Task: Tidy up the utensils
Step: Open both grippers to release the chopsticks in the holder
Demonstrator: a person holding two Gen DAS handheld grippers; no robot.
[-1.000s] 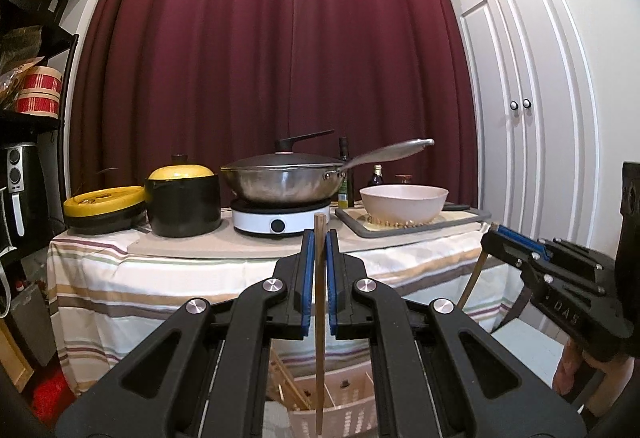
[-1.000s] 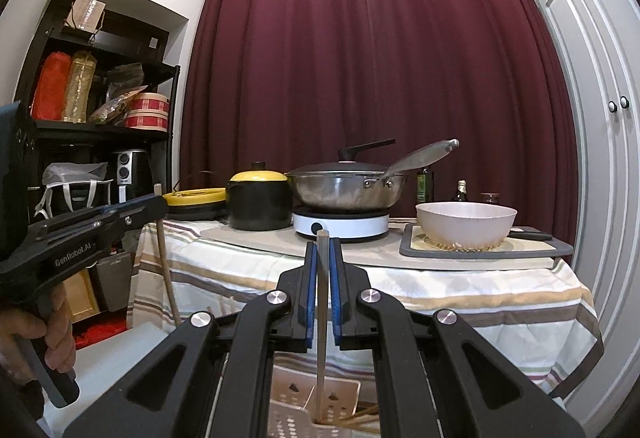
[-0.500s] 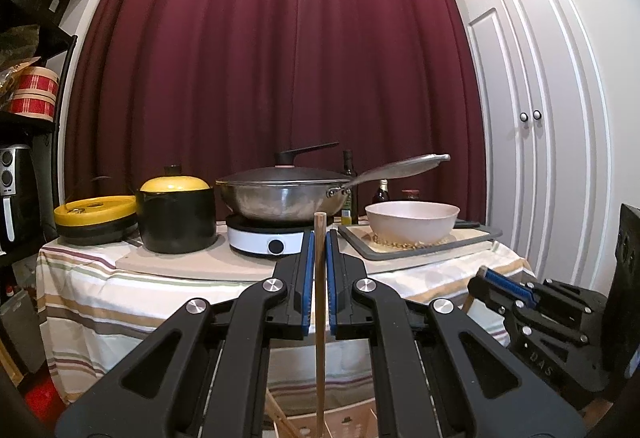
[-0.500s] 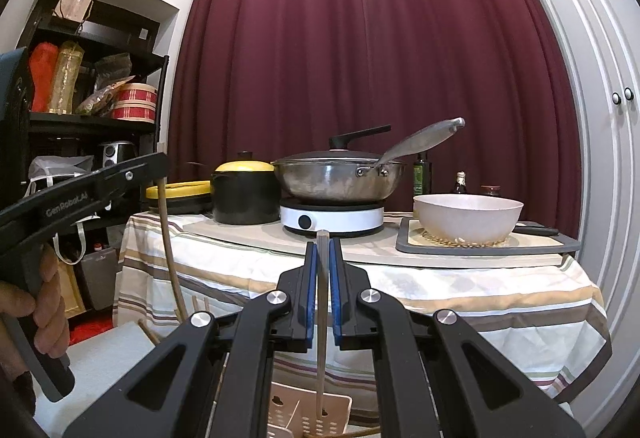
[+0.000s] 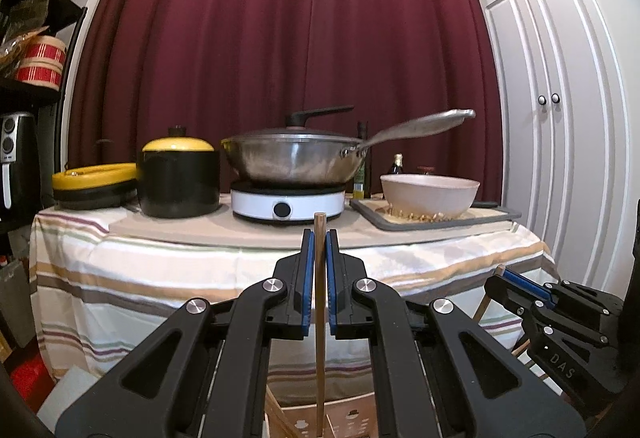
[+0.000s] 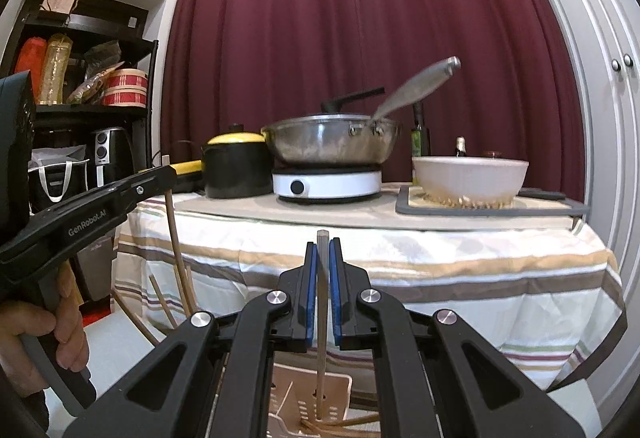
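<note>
Pinching one thin wooden chopstick (image 5: 320,318) between its blue pads, my left gripper (image 5: 319,242) holds the stick straight up and down. My right gripper (image 6: 322,250) is pressed shut on a second chopstick (image 6: 321,318) the same way. That stick's low end sits down in a pale plastic basket (image 6: 338,386) near me, where more sticks lie. In the left view, the first stick's low end drops toward a pale box with dividers (image 5: 348,418). Far off stands a table with a striped cloth (image 5: 160,270). On it sit a yellow-lidded black pot (image 5: 178,178), a steel wok (image 5: 296,158) on a white burner (image 5: 286,204), and a white bowl (image 5: 430,194) on a gray tray (image 5: 500,216) at the right.
</note>
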